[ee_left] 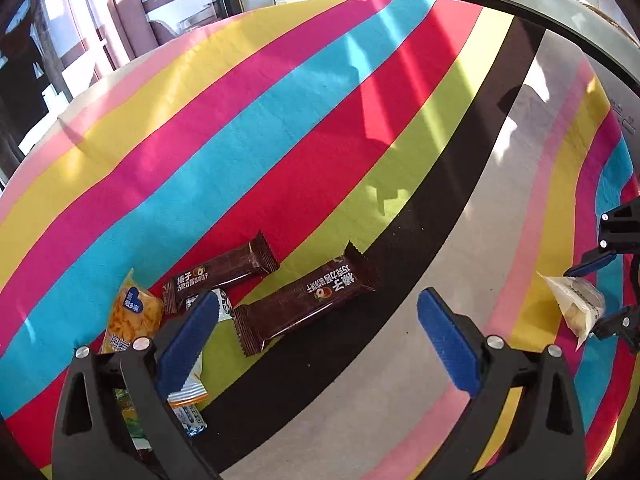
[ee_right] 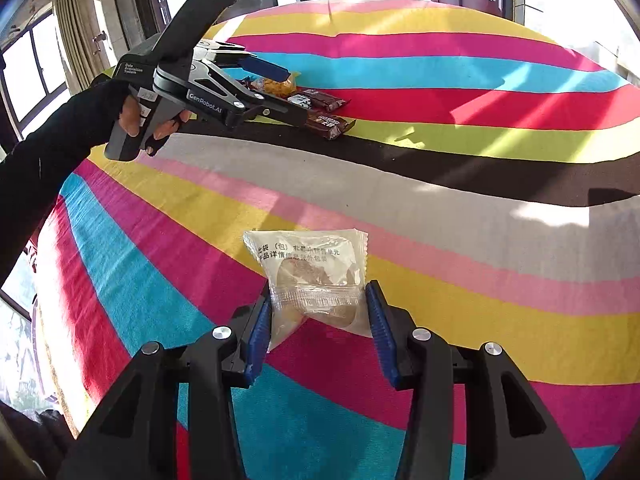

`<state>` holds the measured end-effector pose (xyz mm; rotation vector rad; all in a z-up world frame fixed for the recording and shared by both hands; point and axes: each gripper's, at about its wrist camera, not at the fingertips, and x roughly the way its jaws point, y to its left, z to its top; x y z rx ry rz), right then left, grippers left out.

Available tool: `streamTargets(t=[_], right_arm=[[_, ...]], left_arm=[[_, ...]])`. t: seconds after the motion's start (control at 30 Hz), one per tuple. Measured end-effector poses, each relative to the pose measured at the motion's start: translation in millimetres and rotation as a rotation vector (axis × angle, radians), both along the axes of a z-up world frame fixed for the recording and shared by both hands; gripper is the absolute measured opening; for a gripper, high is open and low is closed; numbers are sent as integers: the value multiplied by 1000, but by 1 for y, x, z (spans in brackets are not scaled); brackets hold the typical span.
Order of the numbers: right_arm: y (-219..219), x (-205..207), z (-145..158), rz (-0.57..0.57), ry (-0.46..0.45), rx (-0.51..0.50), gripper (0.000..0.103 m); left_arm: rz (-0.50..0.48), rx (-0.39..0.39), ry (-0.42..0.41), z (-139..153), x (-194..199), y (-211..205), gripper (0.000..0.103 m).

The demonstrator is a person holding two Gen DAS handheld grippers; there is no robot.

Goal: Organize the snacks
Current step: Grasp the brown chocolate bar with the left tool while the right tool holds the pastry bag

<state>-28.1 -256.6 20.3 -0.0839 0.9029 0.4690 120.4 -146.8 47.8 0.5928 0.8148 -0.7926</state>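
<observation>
My left gripper (ee_left: 318, 296) stands open above a cluster of snacks on the striped tablecloth (ee_left: 280, 140). Two brown chocolate bars (ee_left: 304, 300) (ee_left: 224, 272) lie between and just past its fingers. A yellow packet (ee_left: 132, 312) lies to the left, and more small packets (ee_left: 188, 388) sit partly hidden under the left finger. My right gripper (ee_right: 319, 290) is shut on a clear packet with a round pastry (ee_right: 312, 268), held above the cloth. In the left wrist view the same packet (ee_left: 580, 304) shows at the right edge in the right gripper (ee_left: 596, 296). The right wrist view shows the left gripper (ee_right: 286, 92) over the snack pile (ee_right: 320, 112).
The cloth (ee_right: 440, 208) covers the whole table in wide coloured stripes. A gloved hand and dark sleeve (ee_right: 80, 128) hold the left gripper. Windows and curtains (ee_right: 76, 32) lie beyond the far edge, and a grey ledge (ee_left: 560, 12) runs along the upper right.
</observation>
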Motion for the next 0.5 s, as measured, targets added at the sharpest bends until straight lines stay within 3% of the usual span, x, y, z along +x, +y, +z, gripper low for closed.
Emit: streamTargets(t=[0.07, 0.2, 0.27, 0.4, 0.5], right_arm=[[-1, -1, 1, -2, 0, 29, 45], [-1, -2, 0, -2, -5, 51, 45], [-1, 0, 0, 0, -7, 56, 45], [-7, -1, 1, -13, -6, 77, 45], [-6, 0, 0, -22, -4, 89, 45]], left_arm=[[-28, 53, 51, -8, 18, -9, 81], [-87, 86, 153, -25, 31, -14, 76], [-97, 77, 224, -33, 31, -13, 76], [-117, -16, 330, -31, 17, 1, 72], [-99, 33, 255, -36, 0, 4, 70]])
